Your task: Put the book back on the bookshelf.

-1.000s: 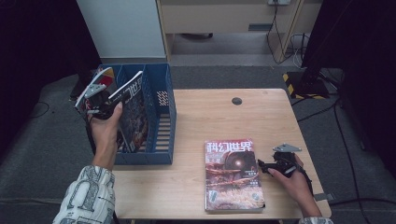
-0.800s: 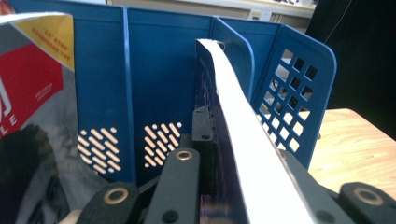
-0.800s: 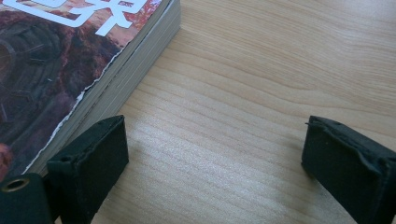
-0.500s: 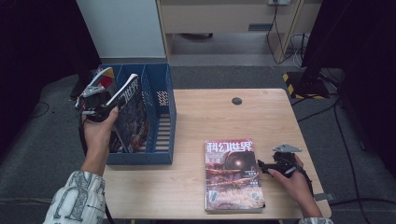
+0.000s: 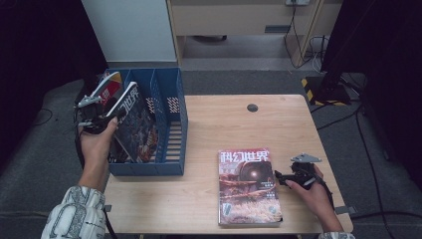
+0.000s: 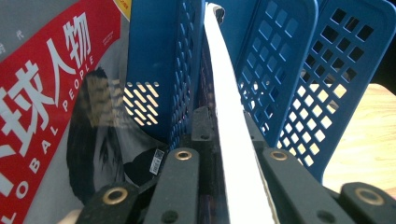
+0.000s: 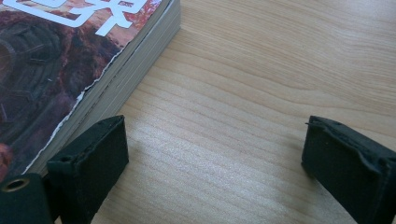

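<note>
Because the left gripper (image 5: 113, 115) clamps a magazine (image 5: 133, 122) by its edge, it stands upright over the blue rack (image 5: 171, 130) slot; right gripper (image 5: 279, 177) waits wide beside the stack (image 5: 247, 186).

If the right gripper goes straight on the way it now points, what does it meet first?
Probably the magazine stack. The right gripper points along the table with jaws open; bare wood lies between them, and the stack's side edge sits just beyond the near jaw. Depth is unclear.

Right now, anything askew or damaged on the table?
Minor: the magazine stack by the right hand-held gripper has a ragged, chipped top cover edge. The held magazine leans tilted in the blue file rack.
</note>
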`<action>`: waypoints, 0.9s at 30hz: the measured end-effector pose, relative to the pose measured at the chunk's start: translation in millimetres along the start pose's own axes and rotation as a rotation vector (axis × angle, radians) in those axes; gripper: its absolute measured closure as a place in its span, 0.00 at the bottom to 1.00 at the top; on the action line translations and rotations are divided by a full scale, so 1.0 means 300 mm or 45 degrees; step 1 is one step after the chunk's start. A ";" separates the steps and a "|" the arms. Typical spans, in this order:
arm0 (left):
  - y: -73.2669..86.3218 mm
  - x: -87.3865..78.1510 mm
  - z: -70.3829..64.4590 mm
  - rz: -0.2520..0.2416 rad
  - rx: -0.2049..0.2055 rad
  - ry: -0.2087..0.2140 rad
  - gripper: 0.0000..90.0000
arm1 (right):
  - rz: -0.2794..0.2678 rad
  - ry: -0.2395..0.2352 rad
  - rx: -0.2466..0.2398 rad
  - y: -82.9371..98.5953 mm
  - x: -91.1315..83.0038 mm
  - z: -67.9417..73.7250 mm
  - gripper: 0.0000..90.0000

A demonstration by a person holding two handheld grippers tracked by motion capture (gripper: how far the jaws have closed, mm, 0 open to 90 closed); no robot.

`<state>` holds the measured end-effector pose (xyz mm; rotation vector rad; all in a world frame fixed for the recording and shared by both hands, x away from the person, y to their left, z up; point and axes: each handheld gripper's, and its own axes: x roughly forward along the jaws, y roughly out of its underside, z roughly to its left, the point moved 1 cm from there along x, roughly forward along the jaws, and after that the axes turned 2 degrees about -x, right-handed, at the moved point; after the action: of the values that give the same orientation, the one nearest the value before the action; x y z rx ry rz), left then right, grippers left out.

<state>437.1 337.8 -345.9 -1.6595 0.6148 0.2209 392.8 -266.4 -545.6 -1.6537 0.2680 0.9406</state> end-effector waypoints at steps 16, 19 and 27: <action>-0.045 0.011 -0.023 0.054 0.033 -0.004 0.81 | 0.000 0.000 0.000 0.000 0.000 0.000 0.08; -0.047 0.021 -0.024 0.076 0.027 -0.002 0.80 | 0.000 -0.001 -0.001 0.000 0.000 0.000 0.08; -0.047 0.006 0.001 0.076 -0.008 0.002 0.91 | 0.000 -0.002 -0.001 0.000 0.000 0.000 0.08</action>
<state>445.7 338.5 -334.5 -1.6487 0.6657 0.2648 392.9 -266.4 -545.6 -1.6536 0.2667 0.9424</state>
